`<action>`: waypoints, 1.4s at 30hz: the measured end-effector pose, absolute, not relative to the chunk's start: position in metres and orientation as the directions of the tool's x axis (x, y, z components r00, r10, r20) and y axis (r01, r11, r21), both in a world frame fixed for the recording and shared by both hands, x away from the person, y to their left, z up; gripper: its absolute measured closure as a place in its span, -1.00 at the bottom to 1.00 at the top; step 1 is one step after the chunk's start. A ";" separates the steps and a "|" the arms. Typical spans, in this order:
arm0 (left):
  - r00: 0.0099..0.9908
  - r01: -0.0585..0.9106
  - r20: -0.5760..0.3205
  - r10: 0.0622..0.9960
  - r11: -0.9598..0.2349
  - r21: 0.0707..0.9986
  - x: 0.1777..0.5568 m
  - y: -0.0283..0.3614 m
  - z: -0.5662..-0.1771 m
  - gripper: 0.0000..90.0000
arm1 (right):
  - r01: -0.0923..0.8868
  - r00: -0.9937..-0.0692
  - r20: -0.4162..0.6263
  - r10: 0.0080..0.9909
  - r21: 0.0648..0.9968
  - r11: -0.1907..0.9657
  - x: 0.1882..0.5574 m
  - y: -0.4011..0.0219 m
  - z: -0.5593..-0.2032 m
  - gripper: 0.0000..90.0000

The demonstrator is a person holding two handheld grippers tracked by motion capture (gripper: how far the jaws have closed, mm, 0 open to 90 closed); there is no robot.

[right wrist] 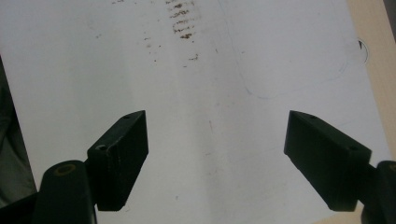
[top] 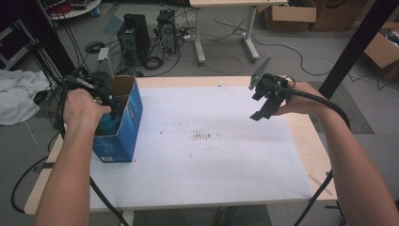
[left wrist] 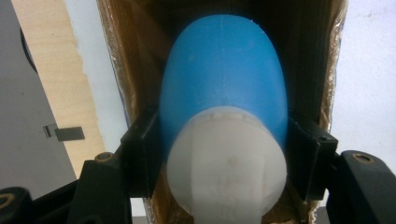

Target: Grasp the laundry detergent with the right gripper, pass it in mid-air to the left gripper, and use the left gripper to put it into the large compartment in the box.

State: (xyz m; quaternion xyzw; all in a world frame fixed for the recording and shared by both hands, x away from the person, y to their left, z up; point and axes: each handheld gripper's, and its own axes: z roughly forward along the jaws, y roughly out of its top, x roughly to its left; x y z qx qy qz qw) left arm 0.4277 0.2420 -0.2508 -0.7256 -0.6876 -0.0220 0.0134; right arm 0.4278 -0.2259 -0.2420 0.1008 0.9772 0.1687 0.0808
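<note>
Inside the open blue cardboard box (top: 123,123), the left gripper (left wrist: 224,140) clamps a blue plastic bottle (left wrist: 224,70) just above its white cap (left wrist: 227,163), apparently squeezing firmly. Well apart, the right gripper (right wrist: 217,154) hangs wide open over the white table sheet (right wrist: 210,70).

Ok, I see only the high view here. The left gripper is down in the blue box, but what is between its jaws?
Observer: In the left gripper view, the left gripper has its jaws on either side of a blue bottle with a white cap.
Operator: Is the bottle inside the box?
Observer: Yes, the brown inner walls of the blue box stand on both sides of it.
Operator: And is the right gripper open?
Observer: In the right gripper view, the right gripper has its jaws wide apart with nothing between them, above the white sheet.
</note>
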 end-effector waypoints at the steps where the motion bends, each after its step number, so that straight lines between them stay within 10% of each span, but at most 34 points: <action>1: 0.060 0.998 0.051 0.997 -0.060 0.002 0.428 0.243 -0.251 -0.14 | 0.172 -0.967 -0.122 0.226 0.346 0.922 0.428 -0.226 -0.242 -0.52; 42: 0.060 0.998 0.056 0.997 -0.058 -0.025 0.428 0.240 -0.266 -0.15 | 0.179 -0.966 -0.120 0.230 0.334 0.925 0.428 -0.230 -0.245 -0.52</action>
